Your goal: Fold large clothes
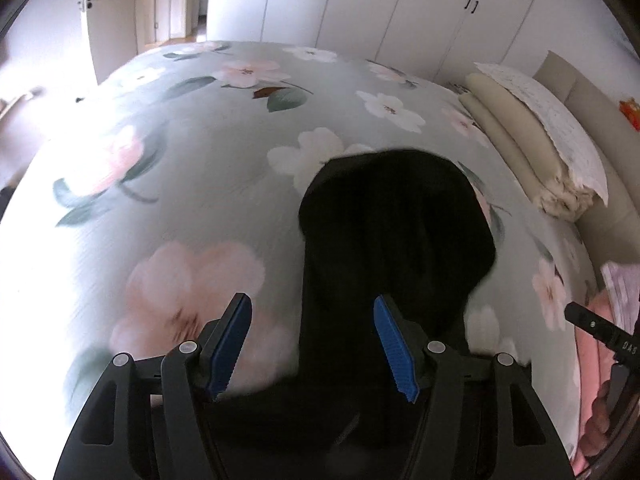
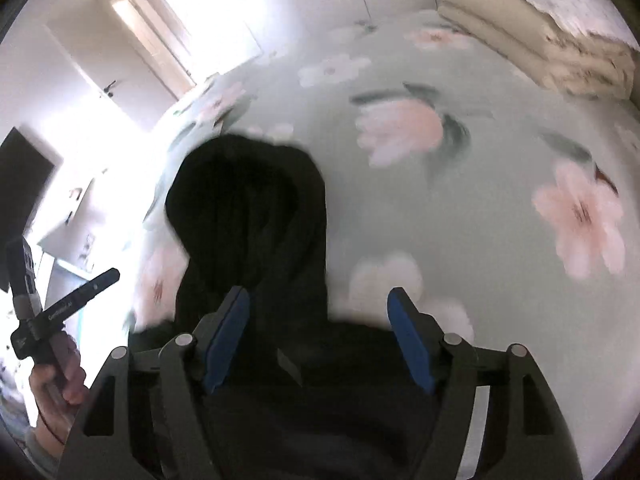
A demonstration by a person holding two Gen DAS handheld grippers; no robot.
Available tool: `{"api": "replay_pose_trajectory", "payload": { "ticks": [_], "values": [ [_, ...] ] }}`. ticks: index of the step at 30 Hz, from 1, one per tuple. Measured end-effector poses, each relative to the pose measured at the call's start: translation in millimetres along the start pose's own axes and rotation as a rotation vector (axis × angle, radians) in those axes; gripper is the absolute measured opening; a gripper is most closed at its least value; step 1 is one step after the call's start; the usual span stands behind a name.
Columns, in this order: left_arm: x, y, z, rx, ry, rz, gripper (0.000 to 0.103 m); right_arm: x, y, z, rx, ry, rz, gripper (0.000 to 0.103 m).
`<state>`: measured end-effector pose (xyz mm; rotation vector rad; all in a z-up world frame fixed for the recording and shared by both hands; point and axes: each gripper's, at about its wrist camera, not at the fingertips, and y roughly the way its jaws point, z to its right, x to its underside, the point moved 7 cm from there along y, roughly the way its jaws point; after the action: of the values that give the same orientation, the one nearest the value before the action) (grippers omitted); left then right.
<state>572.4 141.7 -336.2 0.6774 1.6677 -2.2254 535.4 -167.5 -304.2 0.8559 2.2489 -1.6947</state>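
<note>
Left wrist view: nearest the lens, the left tongs (image 1: 312,344) stand spread wide, their blue pads (image 1: 230,350) apart and gripping nothing. Under and ahead of them lies a black garment (image 1: 396,216), which fills the lower middle of the frame and runs forward as a rounded, hood-like shape on the bed (image 1: 180,160). The bed wears a pale green cover printed with pink and white flowers. Along the bed's right side sits a stack of folded beige bedding (image 1: 520,148) with a white patterned sheet on top. White wardrobe doors (image 1: 400,4) stand behind the bed, and an open door (image 1: 90,20) shows at upper left. At the right edge, part of the other tool's black body (image 1: 600,330) juts in.

Right wrist view: closest in, the right tongs (image 2: 320,334) are likewise released, blue pads (image 2: 226,344) spread with no cloth between them. The black garment (image 2: 248,216) lies beneath and ahead, toward the left, resting on the flowered bed (image 2: 480,220). The beige bedding (image 2: 532,40) sits at upper right. At lower left, the person's left hand (image 2: 56,380) holds the other tool's handle. The picture is blurred.
</note>
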Motion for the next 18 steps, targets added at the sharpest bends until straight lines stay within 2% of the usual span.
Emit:
{"api": "replay_pose_trajectory", "payload": {
  "ticks": [5,10,11,12,13,14,15,16,18],
  "values": [
    [-37.8,62.1,2.9,0.017,-0.002,-0.034,0.066,-41.1,65.3,-20.6,-0.027,-0.039,-0.037,0.075],
    [-51.0,120.7,-1.5,-0.021,0.014,-0.068,0.065,-51.9,128.7,-20.4,0.013,-0.053,-0.067,0.075],
    [-52.4,131.9,-4.8,-0.035,0.008,-0.083,0.062,-54.3,143.3,-19.8,0.005,-0.045,-0.08,0.074],
    [-53.3,139.2,-7.9,-0.047,-0.002,-0.09,0.052,-55.7,153.2,-19.2,0.0,-0.039,-0.084,0.065],
    [-54.8,145.6,-11.0,-0.033,-0.017,-0.092,0.009,-56.2,160.4,-18.1,0.012,-0.043,-0.092,0.044],
    [-55.3,146.5,-13.8,-0.017,-0.035,-0.095,0.007,-57.0,167.6,-17.3,0.042,-0.057,-0.104,0.03],
    [-57.2,138.6,-19.2,0.002,-0.071,-0.065,0.007,-60.6,168.7,-12.9,0.082,-0.068,-0.094,0.011],
    [-57.5,128.7,-21.9,0.024,-0.093,-0.036,0.006,-63.6,162.1,-9.3,0.075,-0.06,-0.069,0.01],
    [-55.1,86.9,-32.2,0.119,-0.139,0.065,0.006,-67.1,131.1,0.6,0.025,-0.04,0.013,0.008]
  ]
}}
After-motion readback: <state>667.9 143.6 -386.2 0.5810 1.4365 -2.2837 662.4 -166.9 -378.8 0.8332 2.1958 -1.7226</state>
